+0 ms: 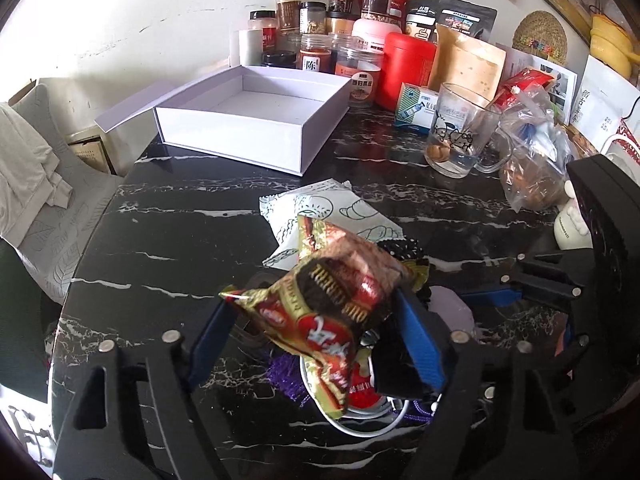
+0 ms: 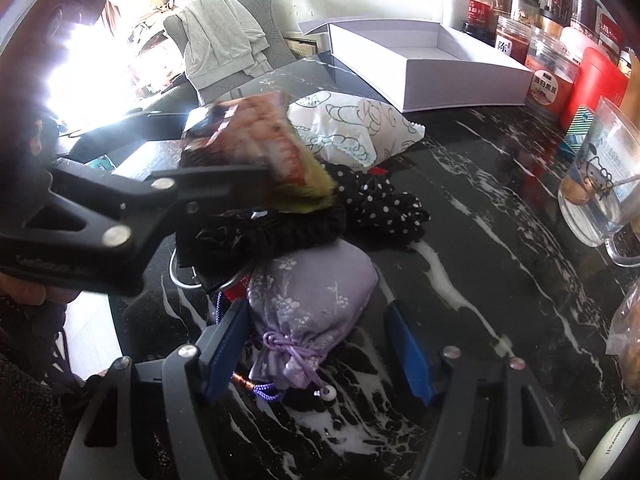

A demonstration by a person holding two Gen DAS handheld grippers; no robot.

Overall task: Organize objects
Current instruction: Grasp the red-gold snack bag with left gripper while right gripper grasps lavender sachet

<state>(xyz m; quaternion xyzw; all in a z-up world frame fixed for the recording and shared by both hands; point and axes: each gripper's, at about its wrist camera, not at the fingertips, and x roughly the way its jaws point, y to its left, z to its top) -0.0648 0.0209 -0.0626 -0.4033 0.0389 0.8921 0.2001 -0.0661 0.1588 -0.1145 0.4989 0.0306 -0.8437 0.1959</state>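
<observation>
Left wrist view
My left gripper (image 1: 316, 320): pinching a red-and-gold snack packet (image 1: 332, 304), lifted clear of the black marble table (image 1: 168, 220) so I can carry it off the pile.
Below the packet: white bread wrapper (image 1: 320, 212), white cable (image 1: 360, 424) and purple cord, all bunched near the table's near edge.
Target, I judge: the open white box (image 1: 256, 120) at the far left edge, lid folded back, nothing inside yet.
Far edge: jars (image 1: 316, 54), red canister, glass mug (image 1: 460, 132), not mine to sort, I think.

Right wrist view
My right gripper (image 2: 316, 344): spread wide, its blue pads either side of the lilac drawstring pouch (image 2: 312, 296), not gripping; lined up to take it next, I judge.
Behind the pouch: polka-dot cloth (image 2: 380, 204), black bundle.
Snack packet (image 2: 256, 140): blurred, aloft in my left gripper (image 2: 240, 184).
White box (image 2: 424, 64): far side, well apart.
</observation>
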